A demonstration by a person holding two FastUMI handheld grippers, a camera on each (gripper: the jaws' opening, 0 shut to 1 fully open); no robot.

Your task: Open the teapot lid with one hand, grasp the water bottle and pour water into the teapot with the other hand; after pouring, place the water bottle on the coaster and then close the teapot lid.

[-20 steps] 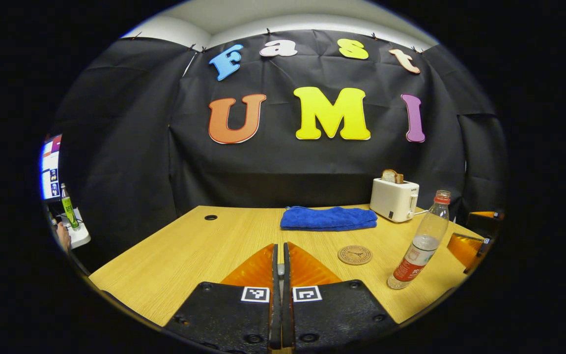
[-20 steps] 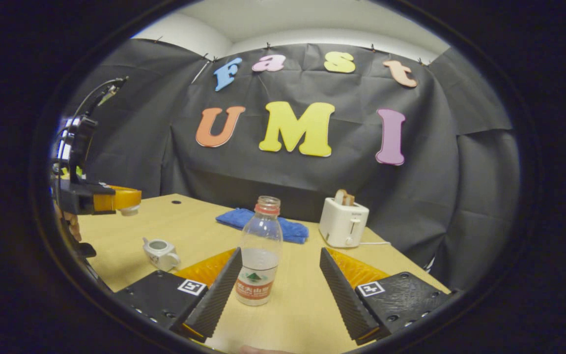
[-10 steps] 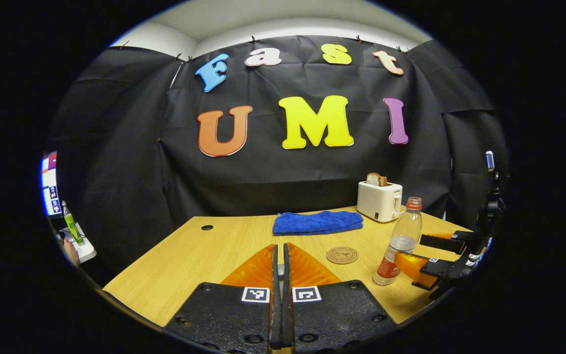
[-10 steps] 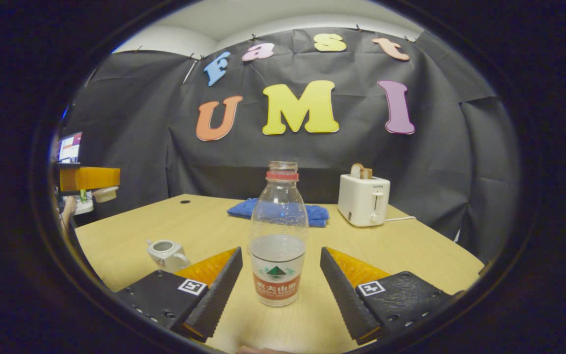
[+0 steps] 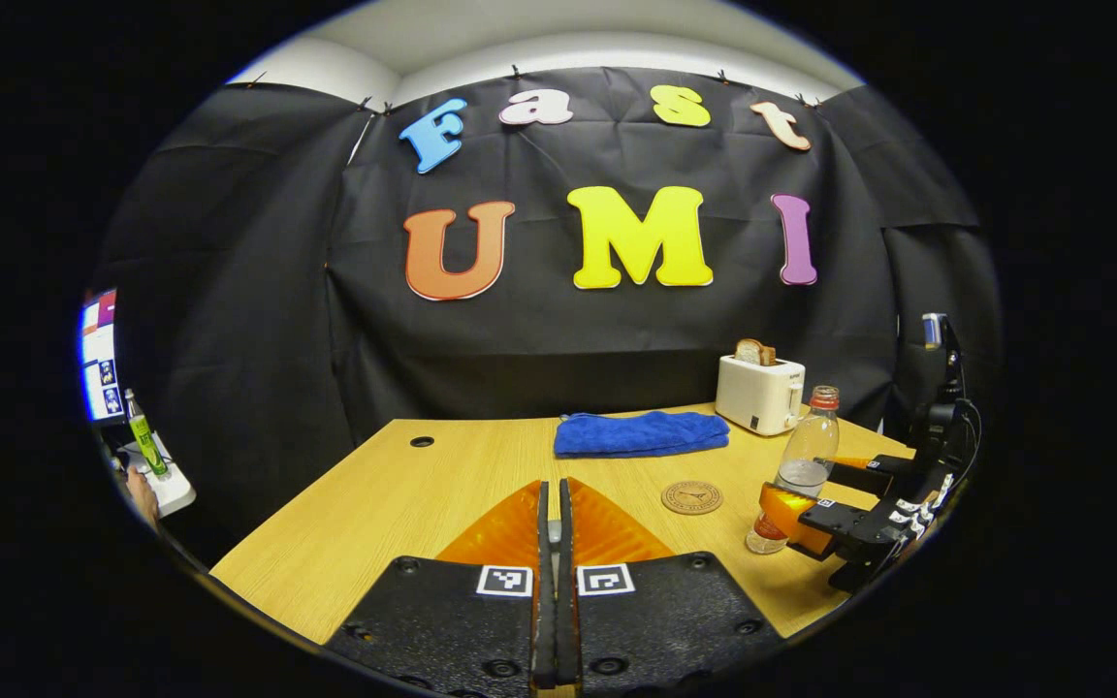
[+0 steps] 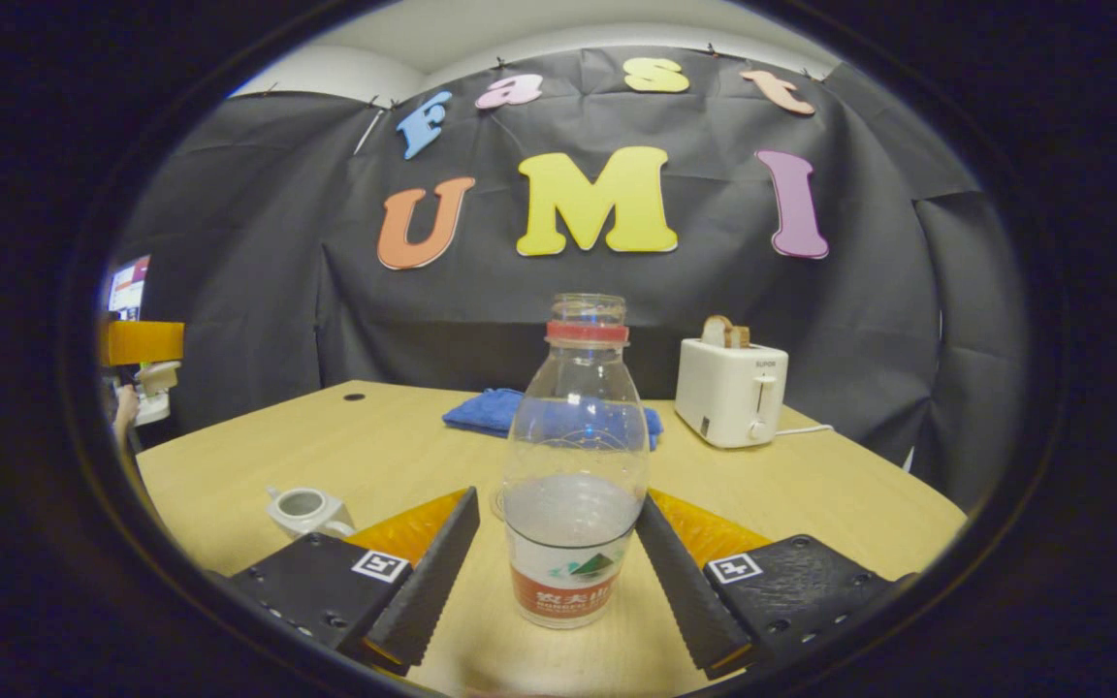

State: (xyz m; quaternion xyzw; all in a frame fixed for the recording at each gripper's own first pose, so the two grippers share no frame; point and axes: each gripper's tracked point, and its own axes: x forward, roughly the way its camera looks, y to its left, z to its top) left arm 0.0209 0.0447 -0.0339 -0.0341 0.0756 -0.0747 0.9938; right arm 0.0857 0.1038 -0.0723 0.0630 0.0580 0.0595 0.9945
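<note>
One bottle (image 6: 573, 465), one teapot (image 6: 303, 509), one coaster (image 5: 691, 497), perhaps two toast slices (image 6: 725, 333).

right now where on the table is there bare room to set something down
Bare wood: the left half of the table, from the cable hole across to the blue towel. Crowded on the right: coaster, water bottle, toaster.

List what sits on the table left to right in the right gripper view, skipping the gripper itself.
teapot → blue towel → water bottle → toaster. The towel runs behind the bottle, so only its left end sets its place.
</note>
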